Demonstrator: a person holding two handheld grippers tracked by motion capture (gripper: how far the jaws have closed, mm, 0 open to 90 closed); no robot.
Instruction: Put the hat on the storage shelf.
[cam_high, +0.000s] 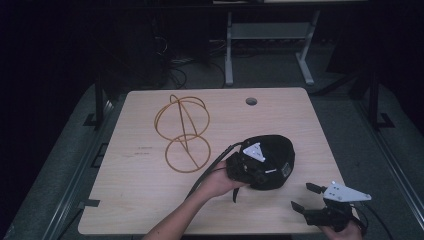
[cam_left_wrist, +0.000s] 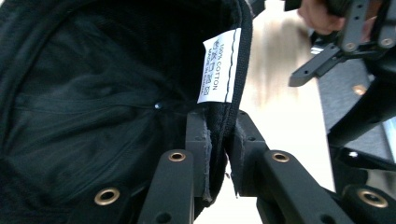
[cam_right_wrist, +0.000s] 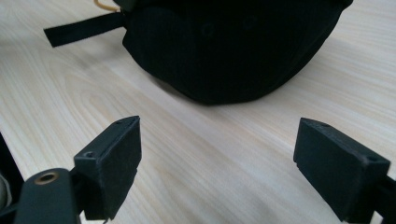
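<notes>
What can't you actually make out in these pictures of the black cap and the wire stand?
- Cap, high view: its front and brim are hidden by the left gripper and the cap's own dark cloth.
- Label, left gripper view: the smaller print is too small to read.
- Wire stand, right gripper view: the cap covers all but a yellow sliver.
- Right gripper, high view: the holding hand is cut off by the bottom edge.

Left gripper clamped, right gripper agape

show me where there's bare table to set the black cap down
Bare light wooden table lies left of the black fabric cap, below the gold wire stand; also the far right corner. Crowded between cap and right gripper.
</notes>
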